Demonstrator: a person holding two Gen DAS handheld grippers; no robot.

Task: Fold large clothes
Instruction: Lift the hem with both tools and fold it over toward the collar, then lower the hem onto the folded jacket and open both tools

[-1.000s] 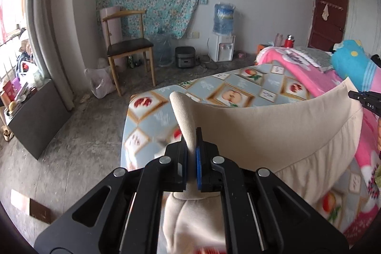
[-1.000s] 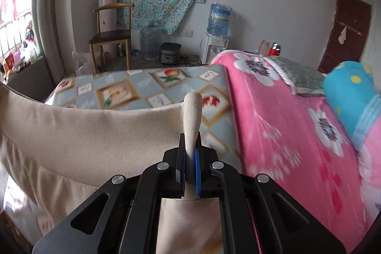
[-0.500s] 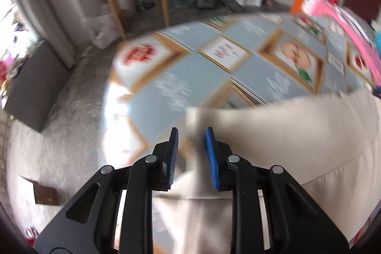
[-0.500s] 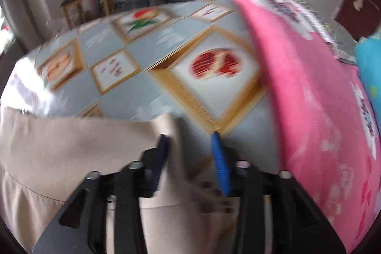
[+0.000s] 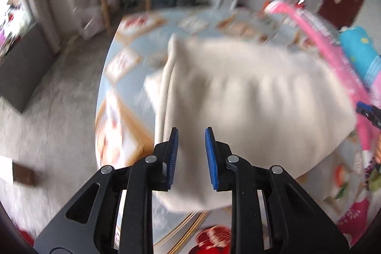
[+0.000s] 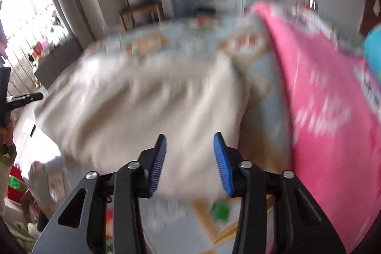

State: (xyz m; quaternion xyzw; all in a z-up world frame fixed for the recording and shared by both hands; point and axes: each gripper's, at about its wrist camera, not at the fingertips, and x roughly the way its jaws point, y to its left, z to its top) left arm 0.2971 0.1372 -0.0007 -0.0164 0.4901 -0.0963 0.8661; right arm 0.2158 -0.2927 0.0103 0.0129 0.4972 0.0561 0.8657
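beyond both parted hand-held grippers, beige garment (image 5: 250, 97) lies on bed (image 5: 123, 111).

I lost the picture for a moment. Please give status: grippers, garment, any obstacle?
Left gripper open, right gripper open, jaws just closing a little, nothing gripped. Beige garment lies on bed. Pink blanket beside it, not blocking.

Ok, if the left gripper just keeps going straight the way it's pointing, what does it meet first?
Most likely the beige garment lying on the patterned bedspread. The left gripper is open with nothing between its pads, and the cloth fills the view just past them. The frame is blurred, so depth is uncertain.
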